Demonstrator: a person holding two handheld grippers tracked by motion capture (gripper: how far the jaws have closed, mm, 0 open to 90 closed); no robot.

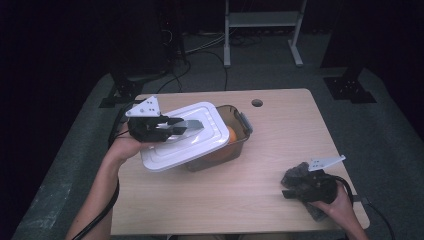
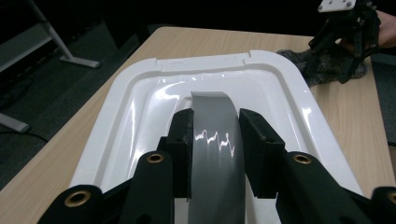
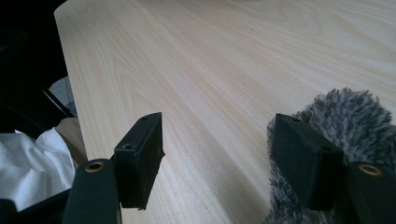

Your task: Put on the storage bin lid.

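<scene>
A white lid (image 1: 170, 155) hangs tilted over a brown see-through container (image 1: 241, 131) at the table's left middle, partly covering it. My left gripper (image 1: 182, 127) is shut on the lid's grey handle (image 2: 215, 154). In the left gripper view the two jaws of that gripper (image 2: 215, 140) press on the handle from both sides, with the lid (image 2: 140, 116) spread beyond them. Something orange (image 1: 231, 135) lies inside the container. My right gripper (image 1: 292, 187) rests near the front right corner, open (image 3: 219, 144), with bare table between its jaws. A grey fuzzy thing (image 3: 345, 116) touches its right jaw.
The wooden table (image 1: 270, 145) has a round hole (image 1: 257, 103) near its far edge. The fuzzy grey thing (image 1: 300, 170) lies under and beside the right hand. In the left gripper view the right gripper (image 2: 348, 42) shows far off, above the fuzzy thing (image 2: 322, 65). A white frame (image 1: 262, 30) stands on the floor behind.
</scene>
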